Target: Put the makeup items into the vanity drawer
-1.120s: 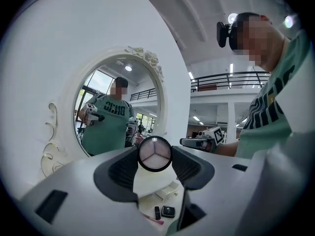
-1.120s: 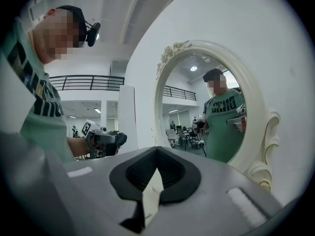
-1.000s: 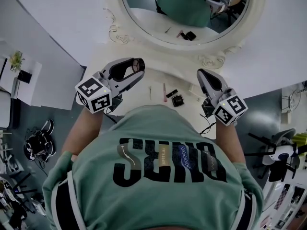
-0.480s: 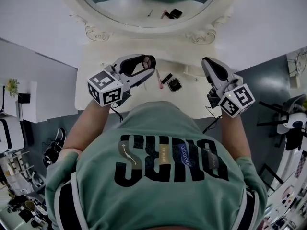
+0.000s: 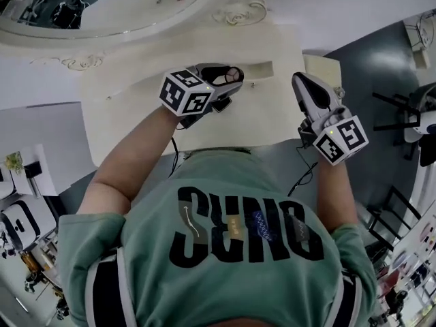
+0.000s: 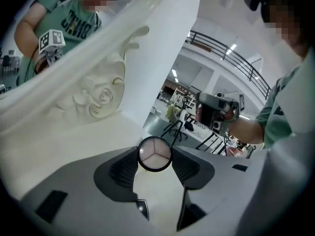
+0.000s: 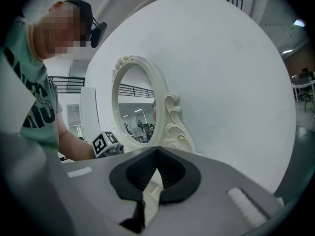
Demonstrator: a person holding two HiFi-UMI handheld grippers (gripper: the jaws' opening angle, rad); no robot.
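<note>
My left gripper [image 5: 230, 74] is over the cream vanity top [image 5: 136, 118], shut on a small round compact [image 6: 154, 153] with a clear lid and three pale powder wedges. In the head view the compact [image 5: 234, 71] shows at the jaw tips, just left of a narrow rectangular recess [image 5: 257, 69] in the vanity top. My right gripper [image 5: 304, 82] hovers at the vanity's right edge with its jaws shut and nothing between them [image 7: 157, 150]. The other makeup items are not visible; the left gripper hides that part of the top.
An oval mirror [image 5: 102, 5] in a carved cream frame [image 6: 98, 96] stands at the back of the vanity against a white wall. A small cream stand [image 5: 323, 69] sits right of the vanity. Dark stands and chairs [image 5: 402, 114] fill the grey floor at right.
The left gripper has carried the compact to the right, over to the recess. The head camera has swung right, so the mirror has slid to the top left. The right gripper has barely moved.
</note>
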